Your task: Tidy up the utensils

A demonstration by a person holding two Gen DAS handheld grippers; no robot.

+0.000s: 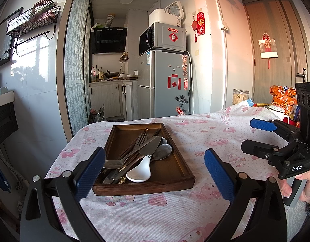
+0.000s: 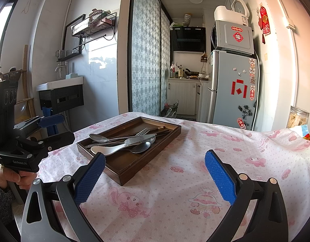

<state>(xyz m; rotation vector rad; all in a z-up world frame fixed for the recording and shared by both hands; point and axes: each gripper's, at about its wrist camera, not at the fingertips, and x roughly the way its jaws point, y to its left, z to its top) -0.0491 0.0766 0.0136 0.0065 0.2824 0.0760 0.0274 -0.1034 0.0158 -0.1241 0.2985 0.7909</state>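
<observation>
While our left gripper [image 1: 155, 173] and right gripper [image 2: 155, 173] hover spread and empty, the wooden tray [image 1: 181, 173] lies at twelve o'clock. A white spoon [image 1: 140, 169] rests on its heaped cutlery

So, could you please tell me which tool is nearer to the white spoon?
Left. The left tool is open just in front of the white spoon in the tray; the right tool is open, farther off to the tray's right.

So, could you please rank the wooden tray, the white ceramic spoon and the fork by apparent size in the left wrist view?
1. Wooden tray, clearly largest; it holds the other two.
2 and 3. White ceramic spoon and fork: unsure. The spoon looks bulkier but lies nearer the camera, and the fork's handle is partly buried.
</observation>
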